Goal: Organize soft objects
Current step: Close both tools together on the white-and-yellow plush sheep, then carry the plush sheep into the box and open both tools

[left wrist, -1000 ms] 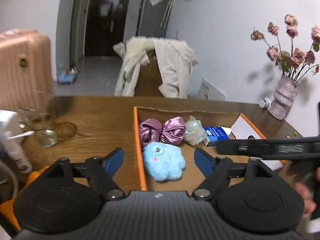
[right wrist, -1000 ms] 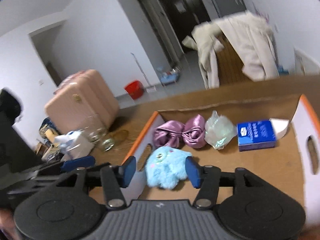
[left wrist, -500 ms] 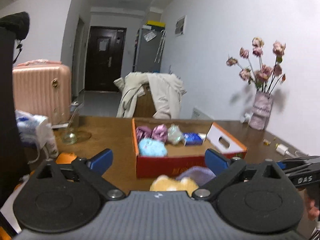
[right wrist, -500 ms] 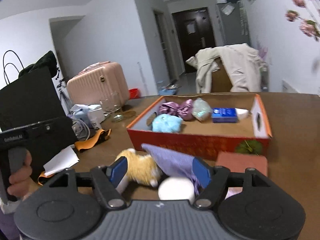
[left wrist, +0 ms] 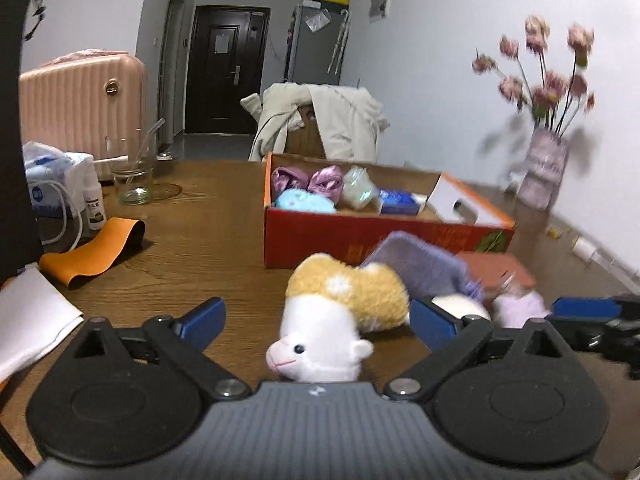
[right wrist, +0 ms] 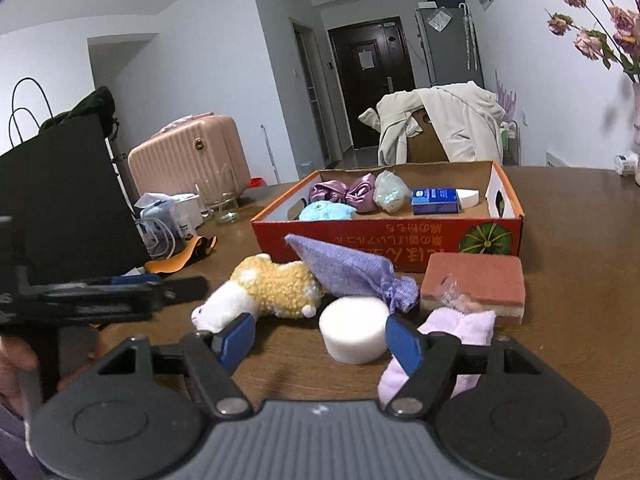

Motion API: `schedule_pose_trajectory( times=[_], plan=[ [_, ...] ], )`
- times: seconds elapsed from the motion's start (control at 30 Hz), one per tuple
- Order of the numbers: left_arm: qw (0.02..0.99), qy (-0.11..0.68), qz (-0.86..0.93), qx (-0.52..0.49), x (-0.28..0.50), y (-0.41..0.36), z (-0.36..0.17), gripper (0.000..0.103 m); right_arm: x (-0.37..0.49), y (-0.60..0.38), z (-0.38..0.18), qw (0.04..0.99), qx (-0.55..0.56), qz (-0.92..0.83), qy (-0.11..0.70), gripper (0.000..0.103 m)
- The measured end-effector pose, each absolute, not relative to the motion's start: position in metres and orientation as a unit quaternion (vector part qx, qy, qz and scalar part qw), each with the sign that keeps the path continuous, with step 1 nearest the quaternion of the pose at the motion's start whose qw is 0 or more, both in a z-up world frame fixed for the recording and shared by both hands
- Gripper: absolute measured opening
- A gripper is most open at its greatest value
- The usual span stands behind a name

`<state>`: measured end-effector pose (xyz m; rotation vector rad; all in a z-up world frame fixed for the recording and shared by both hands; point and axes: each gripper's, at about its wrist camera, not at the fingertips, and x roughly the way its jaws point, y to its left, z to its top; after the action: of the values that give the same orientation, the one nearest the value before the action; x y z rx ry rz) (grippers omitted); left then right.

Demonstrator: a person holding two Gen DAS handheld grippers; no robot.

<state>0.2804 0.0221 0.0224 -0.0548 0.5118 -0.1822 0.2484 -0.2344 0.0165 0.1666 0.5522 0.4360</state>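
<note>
Yellow-white plush sheep (left wrist: 340, 312) lies between left gripper's (left wrist: 316, 316) wide-apart jaws, untouched.

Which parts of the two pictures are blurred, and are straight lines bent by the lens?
Left wrist view: the flowers and vase at the right are smeared, and the plush toy near the lens is soft. Right wrist view: sharper overall, though the left gripper at the left edge is streaked. Both views bend walls and the table toward the rims.
</note>
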Motion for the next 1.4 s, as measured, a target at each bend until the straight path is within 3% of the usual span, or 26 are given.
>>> schedule_pose_trajectory(
  times=[0.23, 0.27, 0.3, 0.33, 0.6, 0.8, 1.0, 1.07, 1.13, 1.23, 1.3, 1.4],
  plan=[
    [0.951, 0.298, -0.083, -0.012, 0.304, 0.014, -0.004, 0.099, 0.254, -0.232, -0.003, 0.935, 0.076, 0.191, 0.288, 0.071],
    [0.951, 0.297, -0.081, -0.008, 0.305, 0.013, -0.006, 0.092, 0.255, -0.232, -0.006, 0.936, 0.073, 0.188, 0.289, 0.071],
    [0.951, 0.301, -0.078, -0.006, 0.306, 0.013, -0.007, 0.072, 0.255, -0.231, -0.007, 0.937, 0.07, 0.186, 0.288, 0.071],
    [0.949, 0.306, -0.08, -0.008, 0.307, 0.013, -0.008, 0.063, 0.255, -0.231, -0.009, 0.937, 0.069, 0.185, 0.287, 0.071],
    [0.95, 0.297, -0.09, -0.03, 0.264, 0.022, 0.003, 0.051, 0.247, -0.22, -0.009, 0.936, 0.064, 0.2, 0.282, 0.07],
    [0.94, 0.287, -0.184, -0.03, 0.191, 0.026, 0.007, 0.053, 0.224, -0.208, -0.007, 0.924, 0.076, 0.255, 0.276, 0.07],
    [0.942, 0.294, -0.163, -0.008, 0.174, 0.03, -0.007, 0.06, 0.231, -0.197, -0.026, 0.907, 0.098, 0.275, 0.303, 0.058],
    [0.946, 0.289, -0.145, -0.015, 0.173, 0.036, -0.004, 0.06, 0.228, -0.197, -0.028, 0.897, 0.117, 0.291, 0.31, 0.046],
    [0.95, 0.282, -0.127, -0.028, 0.174, 0.044, -0.003, 0.06, 0.221, -0.192, -0.028, 0.896, 0.112, 0.295, 0.312, 0.045],
    [0.951, 0.286, -0.101, -0.057, 0.182, 0.054, -0.006, 0.054, 0.206, -0.182, -0.027, 0.893, 0.098, 0.302, 0.318, 0.043],
    [0.949, 0.29, -0.094, -0.085, 0.189, 0.058, -0.01, 0.044, 0.195, -0.178, -0.025, 0.887, 0.1, 0.318, 0.318, 0.043],
    [0.941, 0.301, -0.107, -0.111, 0.203, 0.054, -0.014, 0.043, 0.18, -0.174, -0.019, 0.891, 0.089, 0.317, 0.313, 0.044]
  ],
)
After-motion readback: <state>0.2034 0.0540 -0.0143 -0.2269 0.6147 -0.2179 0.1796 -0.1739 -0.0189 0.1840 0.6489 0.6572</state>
